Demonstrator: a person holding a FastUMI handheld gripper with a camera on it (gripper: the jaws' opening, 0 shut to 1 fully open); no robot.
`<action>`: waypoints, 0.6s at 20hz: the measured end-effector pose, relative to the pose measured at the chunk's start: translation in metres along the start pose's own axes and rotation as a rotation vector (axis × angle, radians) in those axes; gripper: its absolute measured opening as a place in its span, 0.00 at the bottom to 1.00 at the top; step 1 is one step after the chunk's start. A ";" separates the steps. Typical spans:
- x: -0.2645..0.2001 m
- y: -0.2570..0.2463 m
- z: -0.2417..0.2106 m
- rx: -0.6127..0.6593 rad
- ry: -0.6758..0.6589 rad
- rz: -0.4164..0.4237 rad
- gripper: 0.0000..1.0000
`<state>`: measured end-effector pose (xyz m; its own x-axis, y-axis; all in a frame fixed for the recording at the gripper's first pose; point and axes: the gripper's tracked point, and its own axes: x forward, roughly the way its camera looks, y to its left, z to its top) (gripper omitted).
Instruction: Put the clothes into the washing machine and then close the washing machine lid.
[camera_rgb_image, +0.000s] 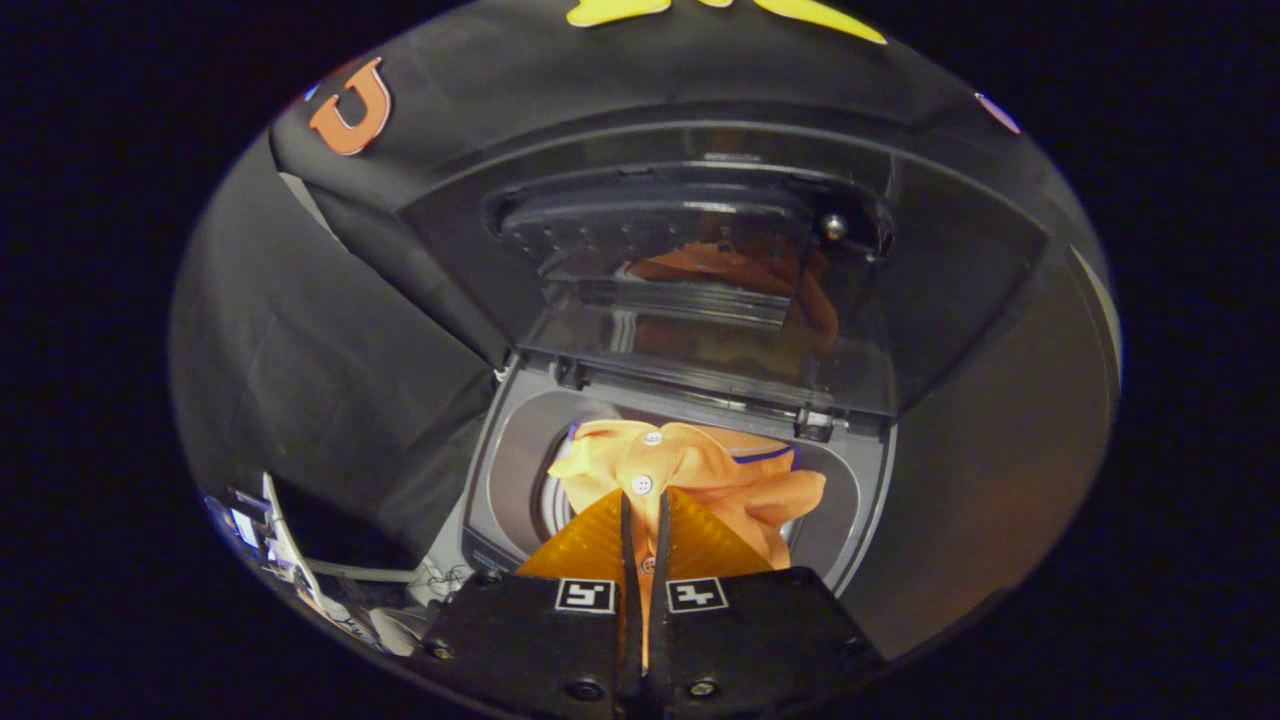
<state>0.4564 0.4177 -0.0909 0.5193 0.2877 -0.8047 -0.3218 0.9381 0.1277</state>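
Fingers (590, 545) of the gripper (645, 525) stood at lower centre of the frame, drawn narrow, with a strip of the orange shirt (690, 470) pinched in the slim gap between them (both fingers appeared to press on the cloth, though the contact itself was partly hidden). That shirt lay just ahead of and below the fingertips, bunched in the mouth of the washing machine (500, 470), its buttoned placket running roughly along the fingers' own line toward upper centre. Most of the cloth sat inside the round drum opening; one fold reached toward the right rim. Bare rim showed left and right of the shirt, so room for letting go looked ample. Beyond the opening, the lid (700, 290) stood raised, hinged at the far edge and leaning back toward upper centre, reflecting the orange cloth. By judgement, the lid's free edge would have to be reached above and past the shirt.
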 end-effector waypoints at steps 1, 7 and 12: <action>0.003 -0.001 -0.002 0.008 0.010 -0.005 0.06; 0.008 0.000 -0.001 0.016 0.007 -0.027 0.06; 0.010 0.005 -0.005 0.027 0.013 -0.020 0.12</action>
<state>0.4557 0.4242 -0.1009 0.5151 0.2669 -0.8145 -0.2904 0.9484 0.1272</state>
